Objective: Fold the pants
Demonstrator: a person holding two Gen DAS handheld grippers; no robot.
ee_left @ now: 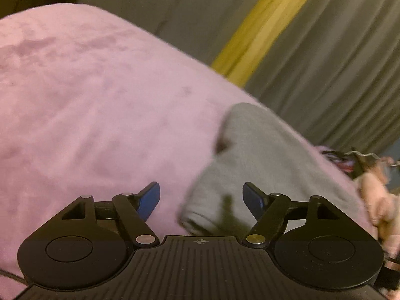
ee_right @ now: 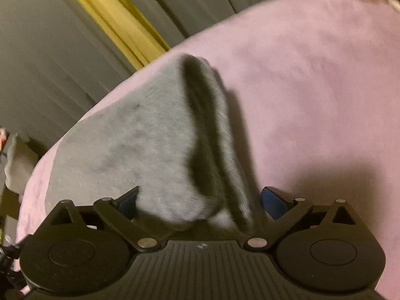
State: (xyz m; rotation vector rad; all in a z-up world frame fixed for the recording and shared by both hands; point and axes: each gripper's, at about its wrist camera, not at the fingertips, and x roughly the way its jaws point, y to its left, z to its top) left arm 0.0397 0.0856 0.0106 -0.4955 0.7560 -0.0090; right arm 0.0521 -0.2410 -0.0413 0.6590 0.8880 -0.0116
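Observation:
Grey pants (ee_left: 260,165) lie on a pink blanket (ee_left: 87,105). In the left wrist view my left gripper (ee_left: 201,197) is open, its blue pads spread, and the near end of the pants lies between and just beyond them. In the right wrist view the grey pants (ee_right: 140,147) are bunched with a raised dark fold down the middle. My right gripper (ee_right: 200,202) is open wide with the near edge of the cloth lying between its blue pads. Both views are blurred.
Grey curtains (ee_left: 325,62) with a yellow strip (ee_left: 265,25) hang behind the bed. A pale pink fuzzy item and dark clutter (ee_left: 375,190) sit at the blanket's right edge. The pink blanket (ee_right: 312,80) stretches bare to the right of the pants.

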